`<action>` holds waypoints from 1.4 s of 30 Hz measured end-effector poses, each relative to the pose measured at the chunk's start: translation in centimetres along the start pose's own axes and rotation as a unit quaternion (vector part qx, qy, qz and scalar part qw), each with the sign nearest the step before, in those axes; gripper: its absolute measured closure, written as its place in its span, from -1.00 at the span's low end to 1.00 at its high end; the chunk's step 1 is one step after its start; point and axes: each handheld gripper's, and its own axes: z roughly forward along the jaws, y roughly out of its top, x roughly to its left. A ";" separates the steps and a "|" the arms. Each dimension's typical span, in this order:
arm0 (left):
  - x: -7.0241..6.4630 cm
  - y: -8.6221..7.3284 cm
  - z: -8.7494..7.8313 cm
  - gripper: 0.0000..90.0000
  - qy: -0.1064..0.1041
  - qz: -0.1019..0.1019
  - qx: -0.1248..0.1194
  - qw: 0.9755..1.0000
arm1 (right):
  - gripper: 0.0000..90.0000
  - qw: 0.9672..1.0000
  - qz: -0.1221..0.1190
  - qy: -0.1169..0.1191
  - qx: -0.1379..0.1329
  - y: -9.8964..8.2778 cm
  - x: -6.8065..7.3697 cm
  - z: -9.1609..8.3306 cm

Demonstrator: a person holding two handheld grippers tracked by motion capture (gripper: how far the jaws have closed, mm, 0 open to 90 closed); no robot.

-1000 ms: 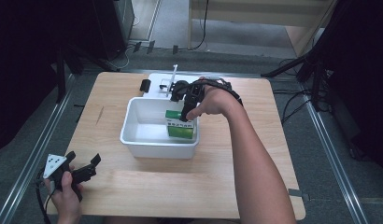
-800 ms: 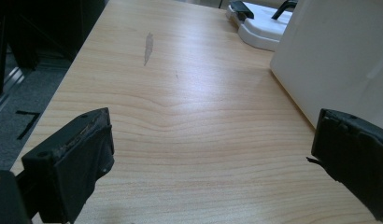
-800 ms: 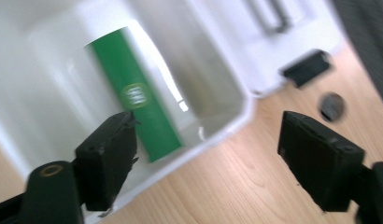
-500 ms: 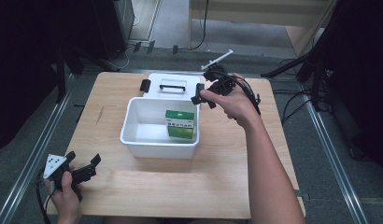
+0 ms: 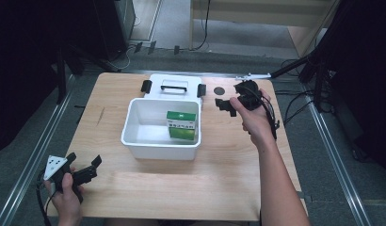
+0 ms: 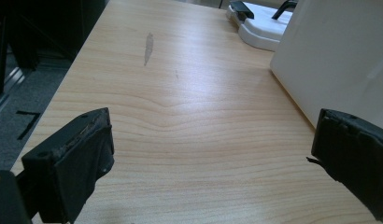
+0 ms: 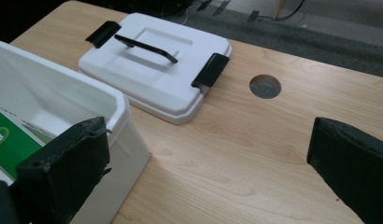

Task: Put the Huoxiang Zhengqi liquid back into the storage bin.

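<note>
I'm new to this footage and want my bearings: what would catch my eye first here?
Most striking is the open white bin at the middle of the wooden table, with a green box inside against its right wall. Just behind it lies the white lid with its black handle and clips. The right gripper hangs open to the right of the bin, holding nothing, while the left gripper rests open at the near left corner.

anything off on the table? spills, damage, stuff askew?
Nothing serious. The green box stands in the white bin; the lid lies flat behind it, off the bin. One oddity: a grey smear on the wooden table, left of the bin. Both grippers are open and empty.
</note>
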 end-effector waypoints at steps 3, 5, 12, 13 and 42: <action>0.0 0.0 0.0 -1.00 0.001 0.000 0.000 1.000 | -1.00 0.999 0.011 -0.015 -0.030 -1.2 -0.7 -0.5; 0.0 0.0 0.0 -1.00 0.000 0.000 0.000 1.000 | -1.00 0.998 0.018 -0.028 -0.051 -2.3 -1.2 -1.0; 0.0 0.0 0.0 -1.00 -0.001 -0.001 0.000 1.000 | -1.00 0.995 0.031 -0.044 -0.085 -5.6 -2.7 -1.9; 0.0 0.0 0.0 -1.00 -0.001 -0.001 0.000 1.000 | -1.00 0.995 0.032 -0.046 -0.086 -6.1 -3.0 -2.1; -0.1 0.0 0.0 -1.00 -0.001 0.003 0.000 1.000 | -1.00 0.984 0.087 -0.103 -0.116 -21.2 -8.7 -6.4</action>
